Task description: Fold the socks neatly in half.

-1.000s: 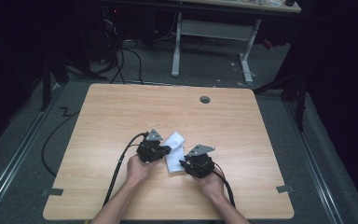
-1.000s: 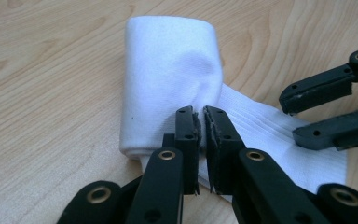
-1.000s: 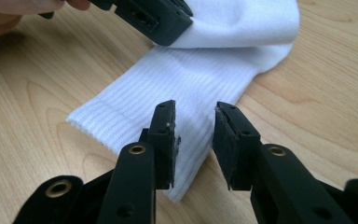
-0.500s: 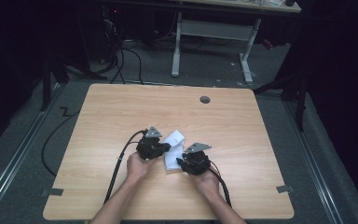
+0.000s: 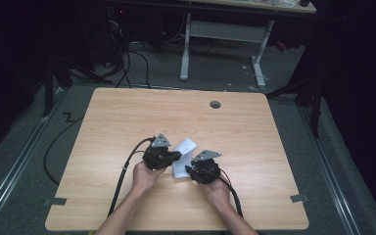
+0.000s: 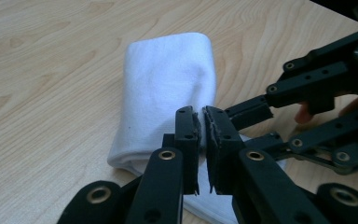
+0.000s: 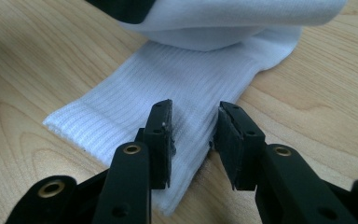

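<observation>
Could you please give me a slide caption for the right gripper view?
Right gripper, jaws parted, over the ribbed cuff of a white sock on the wooden table.

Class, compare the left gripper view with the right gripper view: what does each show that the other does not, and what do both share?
Left gripper view alone: the rolled, smooth end of the white cotton sock, the left tongs shut, the other tongs beside them. Right gripper view alone: the sock's flat ribbed cuff, the right tongs apart over its edge. Both: the sock on the light wooden table.

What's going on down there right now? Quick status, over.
Left gripper shut, pinching the white sock. Right gripper part open over the ribbed cuff. Wooden table otherwise bare, nothing blocking.
</observation>
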A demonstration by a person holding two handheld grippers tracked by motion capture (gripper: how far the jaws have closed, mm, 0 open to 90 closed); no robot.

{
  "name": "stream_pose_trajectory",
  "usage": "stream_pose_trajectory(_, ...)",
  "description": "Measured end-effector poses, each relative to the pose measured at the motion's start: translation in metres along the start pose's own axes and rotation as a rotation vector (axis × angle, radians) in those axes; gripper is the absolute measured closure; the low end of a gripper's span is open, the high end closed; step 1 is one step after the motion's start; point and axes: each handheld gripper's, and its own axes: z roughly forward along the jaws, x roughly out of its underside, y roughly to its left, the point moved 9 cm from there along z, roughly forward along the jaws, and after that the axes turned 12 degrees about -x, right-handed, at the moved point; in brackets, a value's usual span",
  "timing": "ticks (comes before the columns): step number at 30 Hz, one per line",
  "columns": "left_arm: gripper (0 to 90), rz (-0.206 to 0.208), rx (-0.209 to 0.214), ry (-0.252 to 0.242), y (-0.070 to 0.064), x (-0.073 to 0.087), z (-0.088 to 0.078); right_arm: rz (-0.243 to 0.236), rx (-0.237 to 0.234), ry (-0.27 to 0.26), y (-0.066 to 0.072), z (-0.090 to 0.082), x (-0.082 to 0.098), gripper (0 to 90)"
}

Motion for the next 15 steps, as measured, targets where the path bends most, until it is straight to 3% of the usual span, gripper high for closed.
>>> stream_pose_trajectory(4,84.2,0.032,0.0,0.004,-0.007,0.004,-0.005,0.001,0.002,-0.004,0.0,0.001,0.0,66.8)
stream_pose_trajectory(15,84.1,0.041,0.026,0.045,-0.024,0.026,-0.011,0.005,0.009,0.0,0.001,0.001,-0.001,67.1)
